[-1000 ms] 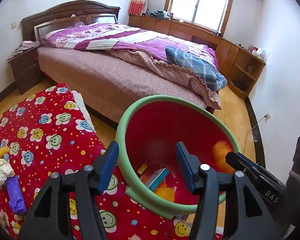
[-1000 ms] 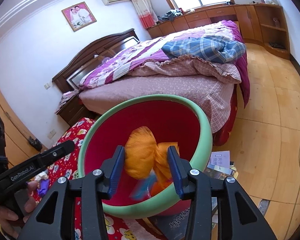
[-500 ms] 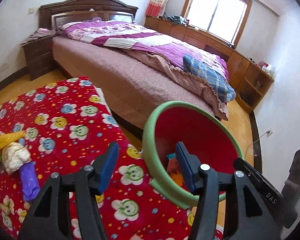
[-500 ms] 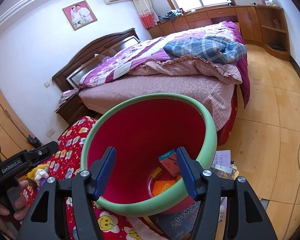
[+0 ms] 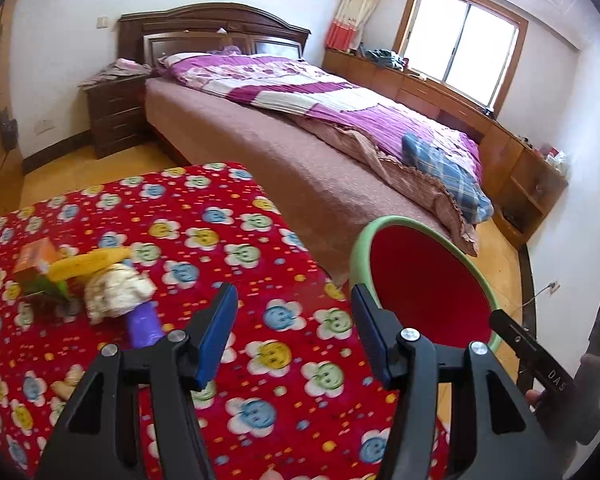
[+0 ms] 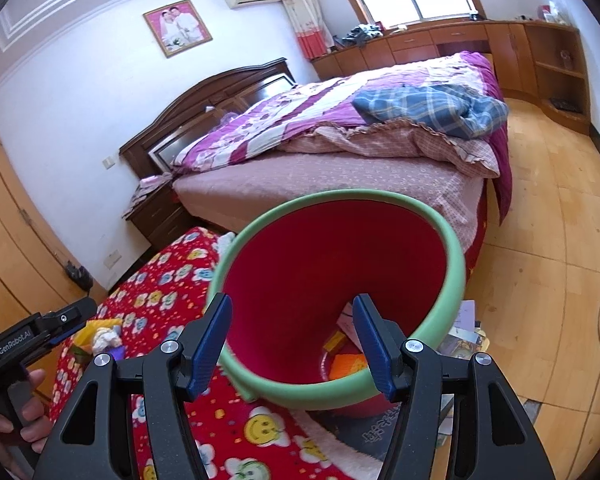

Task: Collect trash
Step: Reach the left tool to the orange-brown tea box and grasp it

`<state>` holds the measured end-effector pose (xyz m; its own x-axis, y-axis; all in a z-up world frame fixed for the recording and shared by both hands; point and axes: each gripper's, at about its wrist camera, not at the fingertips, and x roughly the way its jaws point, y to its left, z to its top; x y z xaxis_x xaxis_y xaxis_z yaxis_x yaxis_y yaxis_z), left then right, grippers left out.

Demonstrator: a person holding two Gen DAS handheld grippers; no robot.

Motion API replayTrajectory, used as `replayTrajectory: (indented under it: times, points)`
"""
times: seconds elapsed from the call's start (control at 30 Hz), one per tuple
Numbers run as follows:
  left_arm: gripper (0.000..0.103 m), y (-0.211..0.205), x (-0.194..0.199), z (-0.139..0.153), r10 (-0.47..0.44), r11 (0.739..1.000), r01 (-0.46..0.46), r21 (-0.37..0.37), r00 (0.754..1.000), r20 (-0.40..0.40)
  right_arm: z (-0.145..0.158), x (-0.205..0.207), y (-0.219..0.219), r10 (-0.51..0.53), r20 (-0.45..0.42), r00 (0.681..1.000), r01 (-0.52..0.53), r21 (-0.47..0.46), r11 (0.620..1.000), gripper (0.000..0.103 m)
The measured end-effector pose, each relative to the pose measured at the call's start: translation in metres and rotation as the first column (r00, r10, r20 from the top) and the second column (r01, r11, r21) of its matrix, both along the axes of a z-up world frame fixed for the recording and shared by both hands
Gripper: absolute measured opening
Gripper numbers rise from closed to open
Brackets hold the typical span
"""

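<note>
A large bed (image 5: 300, 152) with a dark wooden headboard (image 5: 216, 32) fills the far part of the room; a purple and white quilt (image 5: 300, 88) lies over it, and a blue checked cloth (image 6: 428, 108) lies near its foot end. Nearer to the cameras there is a red blanket with smiling flowers (image 5: 228, 264), which covers a low surface. At the edge of this blanket, between it and the bed, stands a red bin with a green rim (image 6: 340, 280). At the bottom of the bin some pieces of trash (image 6: 340, 356) are visible, orange and yellow, but I cannot tell exactly what they are. More trash remains on the blanket in a small group: an orange carton (image 5: 36, 260), a yellow wrapper (image 5: 88, 262) which lies on it, a crumpled white paper ball (image 5: 118, 292) just beside them, and a purple wrapper (image 5: 142, 324) which touches the paper ball. The left gripper (image 5: 294, 332) hangs above the blanket, near this group, with its blue pads apart and nothing between them. The right gripper (image 6: 292, 338) is above the near rim of the bin, pointing down into it, also released and empty. In the right wrist view, a hand (image 6: 8, 428) holds the handle of the left gripper at the lower left.
</note>
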<state>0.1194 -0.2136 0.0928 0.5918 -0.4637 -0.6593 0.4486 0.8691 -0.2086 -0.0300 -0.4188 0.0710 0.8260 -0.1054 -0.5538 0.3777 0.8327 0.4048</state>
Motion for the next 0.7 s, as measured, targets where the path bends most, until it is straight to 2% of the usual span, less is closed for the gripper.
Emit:
replayTrajectory:
  times: [0.27,0.43,0.5,0.57,0.7]
  points:
    - [0.059,0.053,-0.005,0.011,0.084,0.996,-0.085,0.023,0.995,0.051,0.011,0.005,0.025,0.051,0.004,0.999,-0.051,-0.014,0.999,0.064]
    - [0.059,0.097,0.004,0.010,0.169,0.985,-0.170,0.006,0.985,0.041,0.016,0.013,0.042,0.089,-0.003,0.996,-0.089,-0.015,0.996,0.064]
    - [0.062,0.116,0.009,0.007,0.204,0.979,-0.204,-0.003,0.978,0.034,0.017,0.017,0.049,0.105,-0.006,0.994,-0.105,-0.018,0.994,0.064]
    - [0.072,0.131,0.016,0.005,0.237,0.971,-0.238,0.001,0.971,0.034,0.018,0.022,0.054,0.117,-0.011,0.993,-0.117,-0.027,0.993,0.064]
    - [0.073,0.159,0.030,-0.004,0.285,0.958,-0.286,0.034,0.958,0.030,0.015,0.033,0.065,0.138,-0.027,0.990,-0.139,-0.031,0.990,0.064]
